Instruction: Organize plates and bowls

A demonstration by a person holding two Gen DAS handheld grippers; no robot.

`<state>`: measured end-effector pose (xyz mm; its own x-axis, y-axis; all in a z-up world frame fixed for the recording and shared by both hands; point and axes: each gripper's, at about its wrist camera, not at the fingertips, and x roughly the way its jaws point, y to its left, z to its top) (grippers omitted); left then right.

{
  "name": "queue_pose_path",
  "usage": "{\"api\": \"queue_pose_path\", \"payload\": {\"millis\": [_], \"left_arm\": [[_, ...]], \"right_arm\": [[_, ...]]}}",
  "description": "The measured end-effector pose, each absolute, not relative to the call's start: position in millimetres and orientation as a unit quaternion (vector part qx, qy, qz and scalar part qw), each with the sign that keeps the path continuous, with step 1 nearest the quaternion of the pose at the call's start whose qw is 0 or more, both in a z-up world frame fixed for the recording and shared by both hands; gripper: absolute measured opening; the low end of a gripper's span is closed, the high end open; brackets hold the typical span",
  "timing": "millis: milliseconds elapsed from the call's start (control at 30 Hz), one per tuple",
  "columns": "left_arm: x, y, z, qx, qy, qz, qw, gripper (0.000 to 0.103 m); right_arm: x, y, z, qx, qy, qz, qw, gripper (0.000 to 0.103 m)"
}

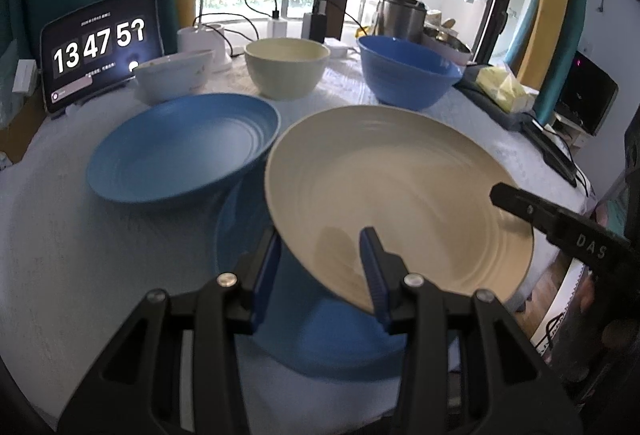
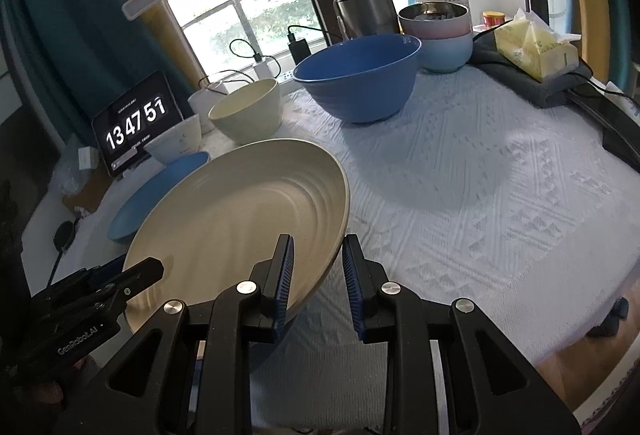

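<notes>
- Surroundings: blue plate [image 1: 182, 149] sits on the white tablecloth [image 2: 500, 203], to the left of the cream plate [image 1: 392, 195]. Behind them, a row of bowls: white bowl [image 1: 172, 77], cream bowl [image 1: 286, 69], blue bowl [image 1: 406, 71].
- Tablet clock [image 1: 100, 47] stands at the far left edge; tissue pack [image 2: 536, 49] on a grey cloth at the far right. Steel canister [image 2: 366, 9] and stacked pastel bowls [image 2: 438, 33] stand behind the blue bowl.
- Another blue plate [image 1: 320, 323] lies directly under the cream one, mostly covered by it.
- Cream plate is tilted, off the cloth, rims straddled from both sides.
- My left gripper [image 1: 320, 271]: fingers spread, near rim of the cream plate between them; I cannot tell whether the pads press it.
- My right gripper [image 2: 318, 283]: jaws apart around the plate's right rim; left pad against the plate's inner face, right pad apart from it.
</notes>
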<state>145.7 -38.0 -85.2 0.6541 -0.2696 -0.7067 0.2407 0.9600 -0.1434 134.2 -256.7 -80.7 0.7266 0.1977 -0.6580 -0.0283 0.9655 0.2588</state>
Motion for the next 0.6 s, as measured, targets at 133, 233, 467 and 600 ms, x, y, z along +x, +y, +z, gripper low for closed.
{"api": "queue_pose_path", "payload": {"millis": [133,233,467,600], "left_arm": [[140,-36,-88,-0.018,0.397,-0.141,0.907,0.042],[138,-34,-91,-0.019,0.404,-0.139,0.904,0.042],[134,-26,-96,-0.013,0.416,-0.128,0.9,0.043],[132,-21,-98,-0.015,0.422,-0.126,0.898,0.043]], "right_arm": [[129,-255,-82,0.112,0.369,0.063,0.921,0.028],[127,-252,-85,0.107,0.375,0.065,0.919,0.028],[128,-244,-87,0.101,0.384,0.077,0.915,0.028],[131,-239,-91,0.096,0.394,0.081,0.911,0.028]]}}
